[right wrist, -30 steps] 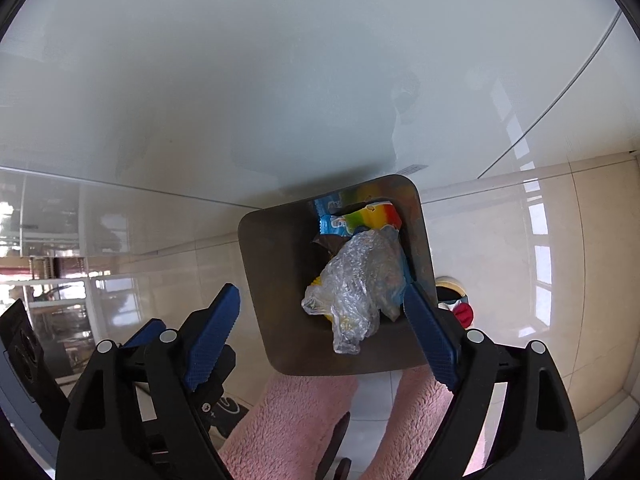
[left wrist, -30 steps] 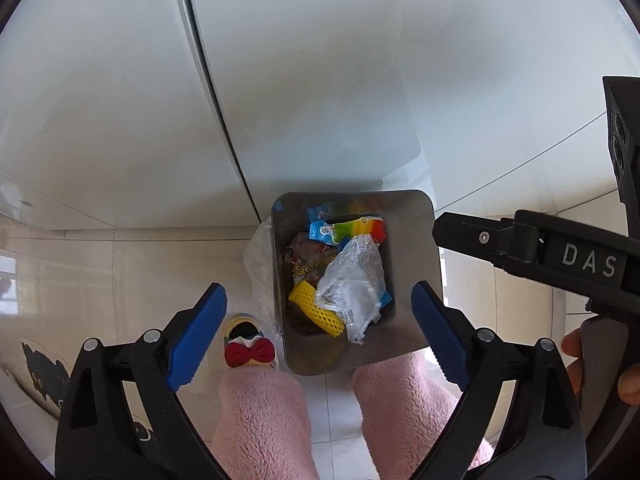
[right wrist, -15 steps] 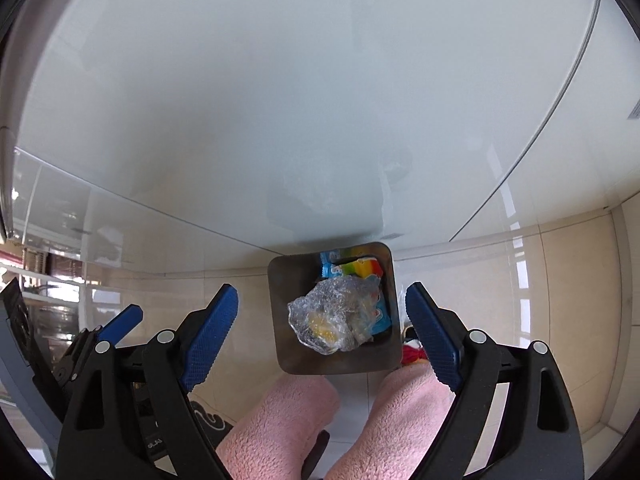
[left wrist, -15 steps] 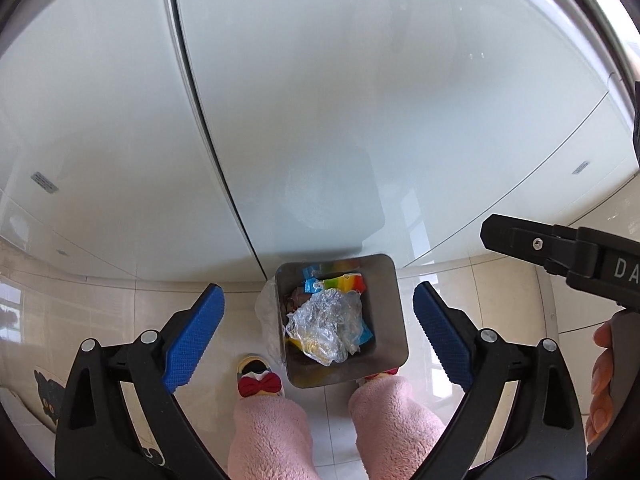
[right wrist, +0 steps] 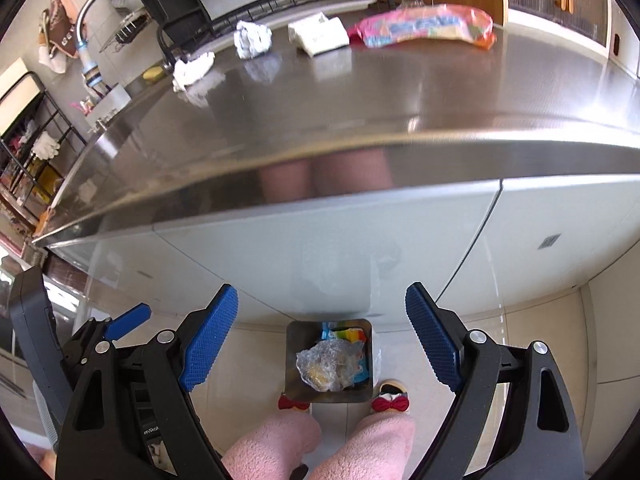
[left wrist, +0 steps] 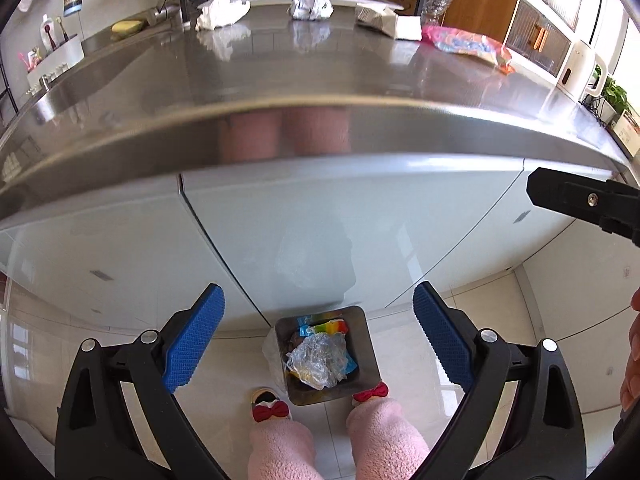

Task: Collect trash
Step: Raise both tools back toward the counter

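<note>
Left tool [left wrist: 318, 336]: released, nothing between its blue pads.
Right tool [right wrist: 322, 338]: released, empty.
Square steel bin [left wrist: 366, 350]: on floor, holds crumpled wrappers.
Steel worktop [right wrist: 360, 96]: carries pink snack bag [right wrist: 424, 26].

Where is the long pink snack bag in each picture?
Left wrist view: the pink snack bag lies at the upper right, on the far side of the steel counter, beside a white box.
Right wrist view: the pink snack bag lies at the top, right of centre, beside the same white box.
Shared landmark: the trash bin on the floor, bottom centre in both.
</note>
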A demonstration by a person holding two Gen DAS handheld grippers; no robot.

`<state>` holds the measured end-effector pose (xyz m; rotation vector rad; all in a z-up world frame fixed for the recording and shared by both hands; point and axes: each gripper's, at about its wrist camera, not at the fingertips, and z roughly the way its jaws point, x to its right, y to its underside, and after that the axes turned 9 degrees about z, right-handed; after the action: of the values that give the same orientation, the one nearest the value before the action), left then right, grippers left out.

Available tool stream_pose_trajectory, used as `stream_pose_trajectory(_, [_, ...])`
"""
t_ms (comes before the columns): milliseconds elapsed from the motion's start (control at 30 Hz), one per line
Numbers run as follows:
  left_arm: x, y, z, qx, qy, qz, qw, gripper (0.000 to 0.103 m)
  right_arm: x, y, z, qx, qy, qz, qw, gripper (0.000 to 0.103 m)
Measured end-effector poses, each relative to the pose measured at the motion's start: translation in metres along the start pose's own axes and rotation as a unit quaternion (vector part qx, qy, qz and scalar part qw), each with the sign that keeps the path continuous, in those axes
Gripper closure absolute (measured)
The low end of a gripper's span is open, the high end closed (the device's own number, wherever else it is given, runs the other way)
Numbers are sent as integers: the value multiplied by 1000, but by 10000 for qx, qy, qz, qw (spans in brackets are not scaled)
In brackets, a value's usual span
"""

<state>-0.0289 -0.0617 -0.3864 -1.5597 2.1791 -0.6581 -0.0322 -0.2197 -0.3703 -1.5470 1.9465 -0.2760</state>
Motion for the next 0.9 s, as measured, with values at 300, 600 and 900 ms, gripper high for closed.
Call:
stream_pose_trajectory(300, [4, -85, -31, 155, 297, 18, 9994, 13, 9, -74, -55, 557, 119, 46, 9984, 16])
stream_pose_trajectory(600, [13, -173, -9, 254, 97, 184, 9995, 13, 43, -165, -48, 559, 316, 564, 9963, 16])
stream_pose_trajectory(900, [36, -237, 31, 280, 152, 230, 9992, 13, 75, -217, -4, 434, 712, 758, 9936, 16])
